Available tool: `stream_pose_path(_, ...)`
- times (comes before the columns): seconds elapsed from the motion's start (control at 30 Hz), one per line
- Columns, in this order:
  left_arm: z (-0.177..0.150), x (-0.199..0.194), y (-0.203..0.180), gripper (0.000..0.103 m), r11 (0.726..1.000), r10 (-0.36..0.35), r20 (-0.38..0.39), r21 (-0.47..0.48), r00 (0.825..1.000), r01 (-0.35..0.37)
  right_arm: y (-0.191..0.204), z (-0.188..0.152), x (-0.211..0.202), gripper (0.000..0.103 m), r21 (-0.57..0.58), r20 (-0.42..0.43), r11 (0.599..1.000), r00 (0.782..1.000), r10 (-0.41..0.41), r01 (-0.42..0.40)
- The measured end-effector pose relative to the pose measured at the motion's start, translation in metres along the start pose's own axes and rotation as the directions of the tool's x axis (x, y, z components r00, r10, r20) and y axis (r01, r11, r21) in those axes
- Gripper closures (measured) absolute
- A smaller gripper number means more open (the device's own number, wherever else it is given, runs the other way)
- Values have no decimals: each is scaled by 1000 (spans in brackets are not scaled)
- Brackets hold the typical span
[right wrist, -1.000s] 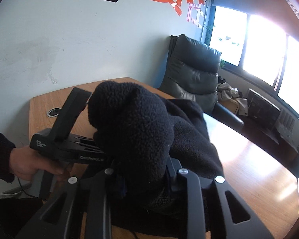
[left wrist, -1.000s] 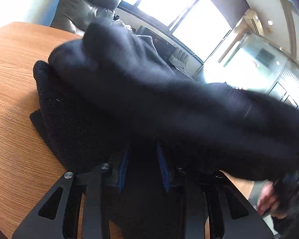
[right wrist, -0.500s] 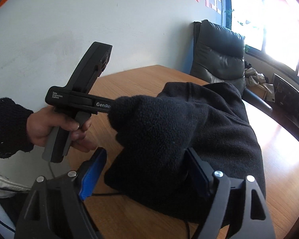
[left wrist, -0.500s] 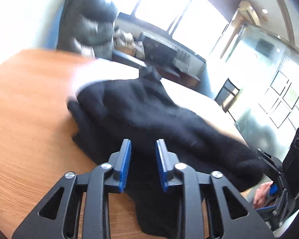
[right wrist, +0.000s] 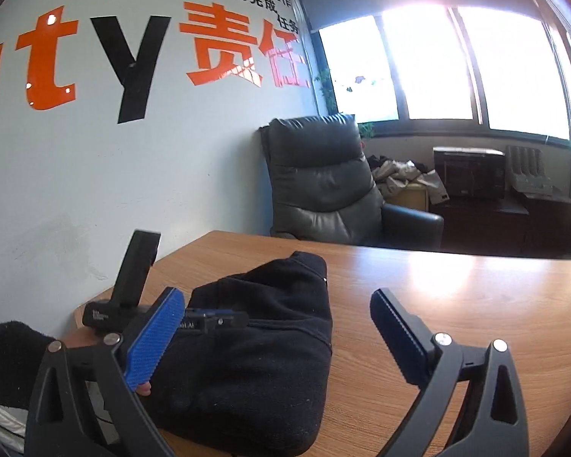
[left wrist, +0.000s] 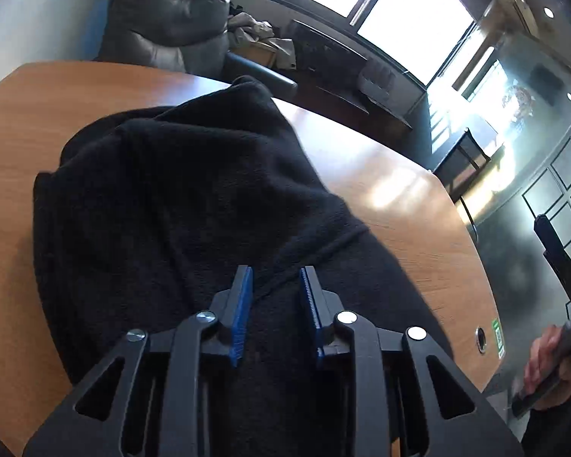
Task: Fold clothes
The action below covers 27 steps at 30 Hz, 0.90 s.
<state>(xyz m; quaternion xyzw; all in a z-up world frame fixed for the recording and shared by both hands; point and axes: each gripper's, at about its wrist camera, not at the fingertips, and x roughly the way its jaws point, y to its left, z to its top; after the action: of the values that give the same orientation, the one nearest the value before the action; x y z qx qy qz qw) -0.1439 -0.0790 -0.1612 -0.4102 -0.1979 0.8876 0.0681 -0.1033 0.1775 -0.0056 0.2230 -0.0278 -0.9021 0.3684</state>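
Note:
A black fleece garment (left wrist: 179, 198) lies in a folded heap on the wooden table (left wrist: 418, 221). My left gripper (left wrist: 276, 285) hovers over its near part with the jaws a narrow gap apart, holding nothing. In the right wrist view the garment (right wrist: 262, 342) lies at lower left, and my right gripper (right wrist: 278, 323) is wide open and empty above the table (right wrist: 456, 289). The left gripper (right wrist: 217, 320) shows there over the garment's left side.
A dark leather armchair (right wrist: 323, 179) stands beyond the table's far edge by a white wall with orange lettering (right wrist: 243, 45). A low cabinet with clutter (right wrist: 468, 182) runs under the windows. A cable hole (left wrist: 481, 339) sits near the table's right edge.
Both grippers let go of the garment and it dropped onto the table. The right gripper opened wide and drew back upward. The left gripper moved over the heap.

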Motion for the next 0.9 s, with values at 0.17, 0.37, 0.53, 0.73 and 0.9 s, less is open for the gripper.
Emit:
stream_pose_path(0.17, -33, -54, 34, 95, 997, 1, 38, 81, 999, -4, -7, -9, 61, 2, 15, -175, 1000, 984, 17, -15)
stream_pose_path(0.37, -24, -72, 51, 95, 993, 0, 35, 115, 999, -4, -24, -28, 142, 3, 155, -396, 985, 909, 129, -73)
stream_pose_path(0.53, 4, -100, 74, 95, 988, -60, -12, 145, 998, 61, -40, -48, 154, 11, 326, -443, 940, 861, 250, -105)
stream_pose_path(0.73, 21, -150, 101, 48, 988, -40, -8, 147, 999, 41, -10, -63, 160, 11, 338, -454, 928, 836, 308, -159)
stream_pose_path(0.9, 7, -207, 101, 23, 999, 10, 77, 42, 997, -13, -2, -93, 180, 11, 423, -495, 895, 791, 360, -142)
